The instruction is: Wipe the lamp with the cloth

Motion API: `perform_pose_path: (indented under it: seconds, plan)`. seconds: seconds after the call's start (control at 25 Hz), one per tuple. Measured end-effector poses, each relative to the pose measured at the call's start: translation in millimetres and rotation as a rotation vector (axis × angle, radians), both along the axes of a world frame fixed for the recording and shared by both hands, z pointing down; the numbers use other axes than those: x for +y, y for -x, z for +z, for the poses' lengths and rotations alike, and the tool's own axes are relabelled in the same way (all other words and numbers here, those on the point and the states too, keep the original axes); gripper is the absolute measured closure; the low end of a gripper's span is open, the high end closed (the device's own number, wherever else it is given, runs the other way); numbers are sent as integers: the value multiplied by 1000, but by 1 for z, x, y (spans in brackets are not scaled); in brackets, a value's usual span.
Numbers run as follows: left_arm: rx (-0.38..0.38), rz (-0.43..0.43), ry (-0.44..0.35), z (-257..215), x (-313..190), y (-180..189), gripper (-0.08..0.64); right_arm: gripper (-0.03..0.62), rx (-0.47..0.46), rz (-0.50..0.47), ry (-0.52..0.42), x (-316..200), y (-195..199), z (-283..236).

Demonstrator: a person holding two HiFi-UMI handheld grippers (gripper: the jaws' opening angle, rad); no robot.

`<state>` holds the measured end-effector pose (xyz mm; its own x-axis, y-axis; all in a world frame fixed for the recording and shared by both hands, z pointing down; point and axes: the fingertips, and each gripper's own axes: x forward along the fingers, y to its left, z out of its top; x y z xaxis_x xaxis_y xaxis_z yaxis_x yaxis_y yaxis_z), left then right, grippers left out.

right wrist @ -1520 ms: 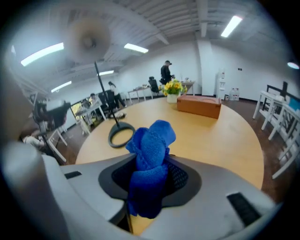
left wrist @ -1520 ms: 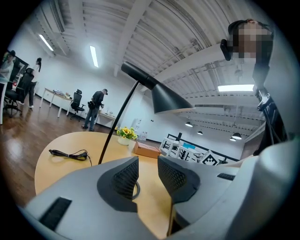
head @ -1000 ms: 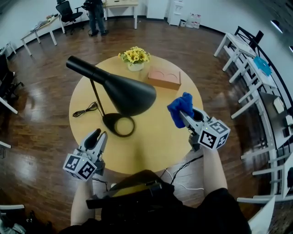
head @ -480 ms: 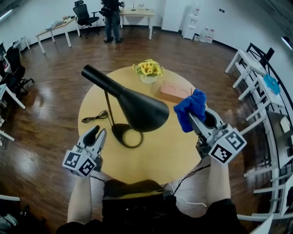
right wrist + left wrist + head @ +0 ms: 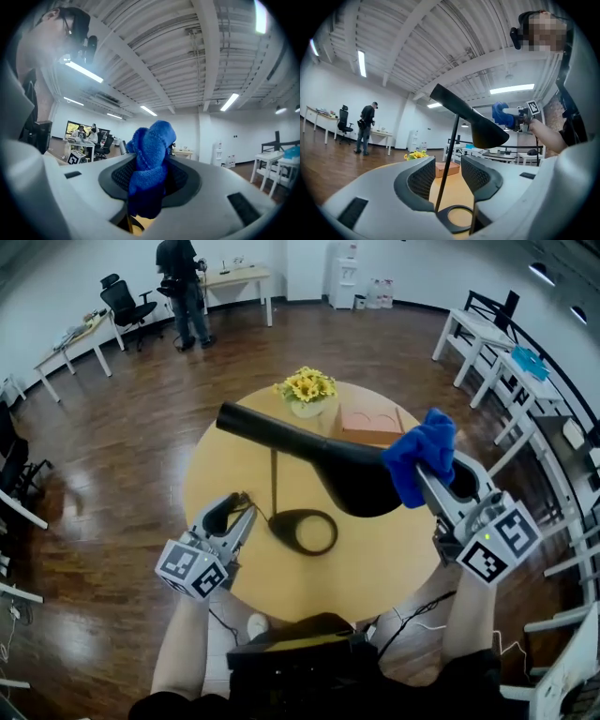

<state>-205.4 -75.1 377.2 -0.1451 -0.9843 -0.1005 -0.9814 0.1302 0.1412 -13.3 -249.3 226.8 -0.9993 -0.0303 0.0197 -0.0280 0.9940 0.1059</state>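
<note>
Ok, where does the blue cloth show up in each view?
Head view: cloth right of centre, overlapping the right edge of the shade.
Left gripper view: cloth upper right, just right of the shade.
Right gripper view: cloth dead centre, clamped between the jaws.
Shared landmark: the white dispenser at the far wall.

The cloth [image 5: 422, 460] covers the right rim of the lamp [image 5: 352, 486] shade, and the shade hides the table [image 5: 375, 559] beneath it. In the right gripper view the cloth blocks whatever lies straight ahead between the jaws.
</note>
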Motion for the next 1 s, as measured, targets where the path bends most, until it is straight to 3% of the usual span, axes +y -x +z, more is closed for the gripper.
perform_pose_path:
  seconds: [0.28, 0.48, 0.68, 1.0]
  plan:
    - [1, 194, -22, -5, 5, 31, 396, 454, 39, 119, -144, 98, 79, -14]
    - [15, 297, -5, -3, 10, 40, 396, 454, 116, 168, -312, 139, 144, -2]
    - [41, 321, -7, 6, 25, 52, 396, 453, 150, 233, -433, 149, 204, 13]
    - [77, 314, -29, 8, 33, 66, 396, 453, 189, 271, -549, 136, 204, 22]
